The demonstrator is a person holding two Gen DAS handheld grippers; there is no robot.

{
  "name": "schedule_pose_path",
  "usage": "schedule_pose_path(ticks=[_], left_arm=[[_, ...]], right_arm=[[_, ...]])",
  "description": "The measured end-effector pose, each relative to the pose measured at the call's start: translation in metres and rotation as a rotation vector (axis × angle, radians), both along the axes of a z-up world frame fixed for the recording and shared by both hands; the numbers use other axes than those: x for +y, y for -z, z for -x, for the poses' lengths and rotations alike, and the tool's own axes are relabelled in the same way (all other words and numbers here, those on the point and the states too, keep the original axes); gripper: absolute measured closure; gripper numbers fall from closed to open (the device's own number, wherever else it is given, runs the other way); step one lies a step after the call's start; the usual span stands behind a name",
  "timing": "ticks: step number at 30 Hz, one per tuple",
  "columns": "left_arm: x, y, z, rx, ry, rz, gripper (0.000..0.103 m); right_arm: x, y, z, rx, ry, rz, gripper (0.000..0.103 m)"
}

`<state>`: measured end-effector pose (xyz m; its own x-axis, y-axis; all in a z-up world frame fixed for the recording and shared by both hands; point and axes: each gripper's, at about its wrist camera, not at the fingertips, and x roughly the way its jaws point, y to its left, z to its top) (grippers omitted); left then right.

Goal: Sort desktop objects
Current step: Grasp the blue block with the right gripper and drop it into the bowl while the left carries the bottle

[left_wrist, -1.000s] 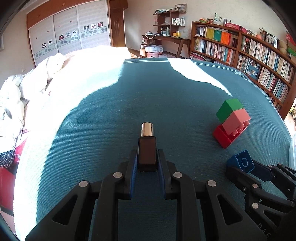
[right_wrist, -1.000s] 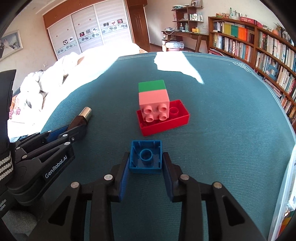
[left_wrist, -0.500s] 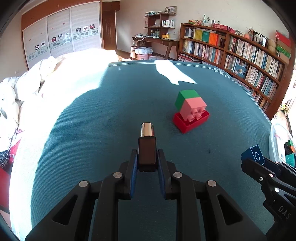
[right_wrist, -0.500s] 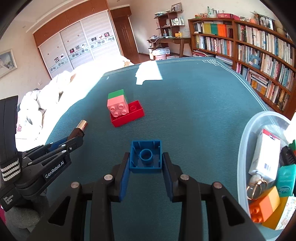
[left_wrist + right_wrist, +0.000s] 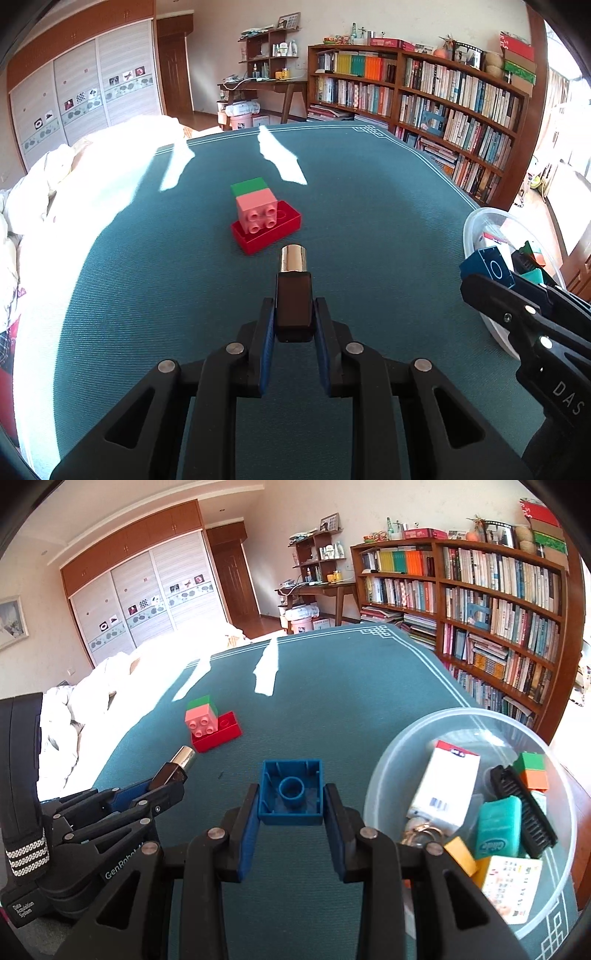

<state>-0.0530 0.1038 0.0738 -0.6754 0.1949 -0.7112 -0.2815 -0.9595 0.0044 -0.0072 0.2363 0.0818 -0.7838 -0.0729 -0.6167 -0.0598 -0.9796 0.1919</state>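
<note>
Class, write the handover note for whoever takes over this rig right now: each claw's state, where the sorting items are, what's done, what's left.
Left claw: shut on the dark bottle with a metal cap, held above the green cloth.
Right claw: shut on the blue brick, beside the clear tub.
Done: the tub already holds boxes, a comb and bricks.
Left: drop both held items in, then fetch the red, pink and green brick stack on the cloth.

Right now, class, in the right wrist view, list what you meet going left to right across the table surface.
Left gripper holding a dark bottle → stack of red, pink and green blocks → blue block in the right gripper → clear bowl of sorted items.
</note>
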Motion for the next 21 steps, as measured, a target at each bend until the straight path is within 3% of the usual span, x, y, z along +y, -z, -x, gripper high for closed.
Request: schedule_pose_path(ticks=[12, 21], left_arm=[[0.081, -0.01, -0.012, -0.017, 0.192, -0.031, 0.081], [0.129, -0.023, -0.022, 0.02, 0.308, -0.065, 0.081]], right_arm=[[0.093, -0.009, -0.026, 0.026, 0.238, 0.013, 0.066], [0.124, -0.005, -0.041, 0.025, 0.322, 0.016, 0.066]])
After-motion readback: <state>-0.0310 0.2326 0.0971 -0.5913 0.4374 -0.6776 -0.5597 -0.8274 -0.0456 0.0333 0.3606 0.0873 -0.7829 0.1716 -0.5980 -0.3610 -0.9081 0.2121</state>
